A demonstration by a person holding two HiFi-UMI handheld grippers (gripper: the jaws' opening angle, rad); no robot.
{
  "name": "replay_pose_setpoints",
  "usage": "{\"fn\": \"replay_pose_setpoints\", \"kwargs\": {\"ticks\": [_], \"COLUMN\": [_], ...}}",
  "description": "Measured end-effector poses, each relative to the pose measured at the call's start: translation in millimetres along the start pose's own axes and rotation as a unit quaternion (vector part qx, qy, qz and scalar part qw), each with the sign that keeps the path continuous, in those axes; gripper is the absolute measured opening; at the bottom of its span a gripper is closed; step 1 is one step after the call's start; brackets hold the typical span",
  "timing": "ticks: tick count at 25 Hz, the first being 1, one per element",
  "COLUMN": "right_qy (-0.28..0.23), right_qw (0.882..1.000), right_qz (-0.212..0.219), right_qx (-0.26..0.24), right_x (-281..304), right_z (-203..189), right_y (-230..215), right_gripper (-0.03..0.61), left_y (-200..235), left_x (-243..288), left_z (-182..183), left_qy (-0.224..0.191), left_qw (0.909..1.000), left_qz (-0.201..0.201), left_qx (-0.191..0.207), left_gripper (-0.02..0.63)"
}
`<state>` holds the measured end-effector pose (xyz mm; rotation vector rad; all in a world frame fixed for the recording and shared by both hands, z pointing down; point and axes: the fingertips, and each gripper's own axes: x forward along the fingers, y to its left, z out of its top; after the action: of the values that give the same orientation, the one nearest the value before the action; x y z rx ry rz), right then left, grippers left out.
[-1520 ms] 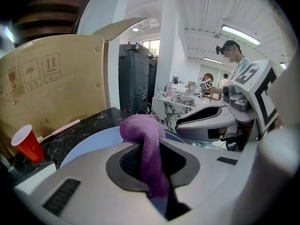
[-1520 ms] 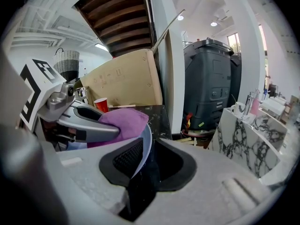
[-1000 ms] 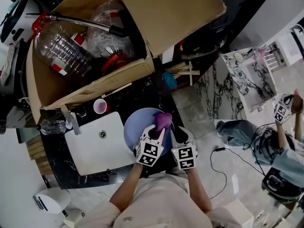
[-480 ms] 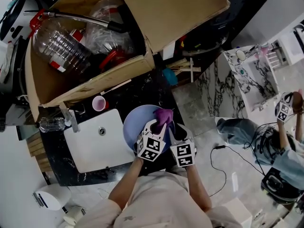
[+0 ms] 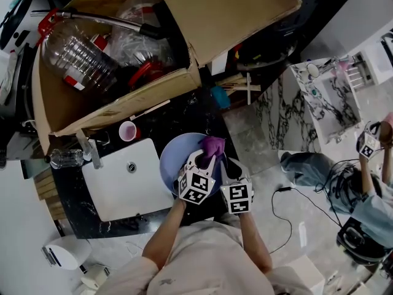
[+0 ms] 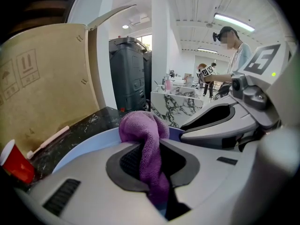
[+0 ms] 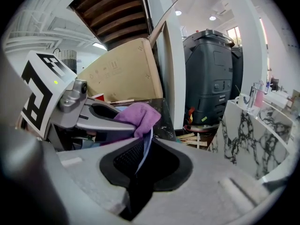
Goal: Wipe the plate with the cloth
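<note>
Nudged farther across the blue plate point(image 5: 175, 165), the purple cloth point(image 5: 213, 145) sits clamped in the left hand-held gripper point(image 5: 206, 157) — the right hand-held gripper point(image 5: 223, 165) pinches only the rim, so hard wiping could lever it loose.

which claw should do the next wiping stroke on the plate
Left. The left claw is shut on the purple cloth, which lies against the blue plate. The right claw is clamped on the plate's rim, so it seems better used to steady it.
</note>
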<state>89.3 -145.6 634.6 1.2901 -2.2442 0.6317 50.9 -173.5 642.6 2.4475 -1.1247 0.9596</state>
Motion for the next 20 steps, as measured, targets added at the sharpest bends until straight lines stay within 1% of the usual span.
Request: {"fn": "replay_pose_setpoints", "kwargs": {"ticks": [4, 8, 13, 20], "right_qy": [-0.003, 0.001, 0.003, -0.006], "right_qw": [1.0, 1.0, 1.0, 0.999], "right_qz": [-0.003, -0.005, -0.019, -0.029], "right_qx": [0.016, 0.013, -0.002, 0.026], "right_x": [-1, -1, 0, -2], "right_z": [2, 2, -3, 2], "right_y": [0, 1, -2, 0], "right_gripper": [0.051, 0.051, 0.051, 0.041], "left_y": [4, 8, 13, 19], "left_x": [1, 2, 2, 1], "left_z": [1, 2, 2, 2], "left_qy": [0.001, 0.001, 0.001, 0.004], "left_qw": [1.0, 1.0, 0.9999, 0.9998], "left_qz": [0.002, 0.004, 0.008, 0.017], "left_qx": [-0.004, -0.004, -0.007, -0.011], "left_gripper": [0.06, 0.06, 0.06, 0.06]}}
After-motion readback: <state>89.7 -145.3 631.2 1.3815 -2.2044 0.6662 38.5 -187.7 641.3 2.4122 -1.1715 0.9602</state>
